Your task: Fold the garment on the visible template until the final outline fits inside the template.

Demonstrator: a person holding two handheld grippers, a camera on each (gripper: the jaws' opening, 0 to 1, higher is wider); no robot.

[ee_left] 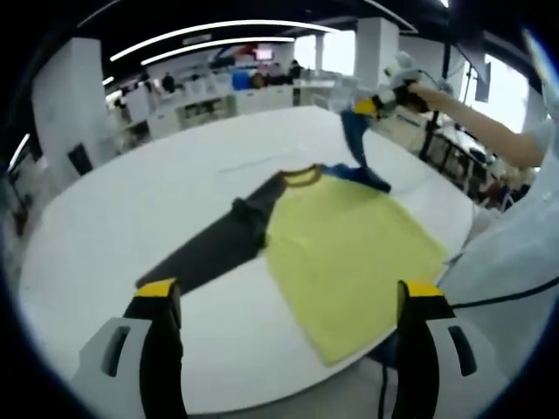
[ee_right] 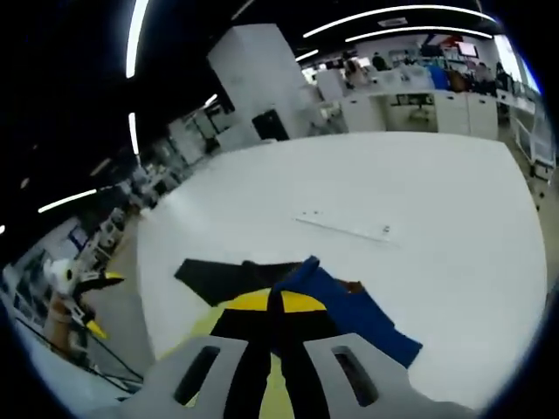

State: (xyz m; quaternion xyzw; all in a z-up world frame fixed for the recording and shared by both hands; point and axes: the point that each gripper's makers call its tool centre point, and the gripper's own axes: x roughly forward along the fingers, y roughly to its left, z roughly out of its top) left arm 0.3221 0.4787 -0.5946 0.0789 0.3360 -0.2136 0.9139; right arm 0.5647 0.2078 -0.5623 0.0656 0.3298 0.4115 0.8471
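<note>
A T-shirt with a yellow body (ee_left: pixel 349 253) lies flat on the white round table (ee_left: pixel 175 183). Its dark grey sleeve (ee_left: pixel 214 244) is spread out to the left. The blue sleeve (ee_left: pixel 356 148) is pulled up off the table by my right gripper (ee_left: pixel 384 100), which is shut on it. In the right gripper view the shut jaws meet at the right gripper (ee_right: pixel 275 310), with the blue sleeve (ee_right: pixel 349 314) hanging just beyond and the grey sleeve (ee_right: pixel 218 275) behind. My left gripper (ee_left: pixel 288 301) hovers open over the shirt's near hem, holding nothing.
A thin pale strip (ee_left: pixel 262 161) (ee_right: pixel 345 229) lies on the table beyond the collar. A person's sleeved arm (ee_left: pixel 489 131) reaches in from the right. The table edge (ee_left: pixel 288 393) runs close below the left jaws. Desks and shelves stand far behind.
</note>
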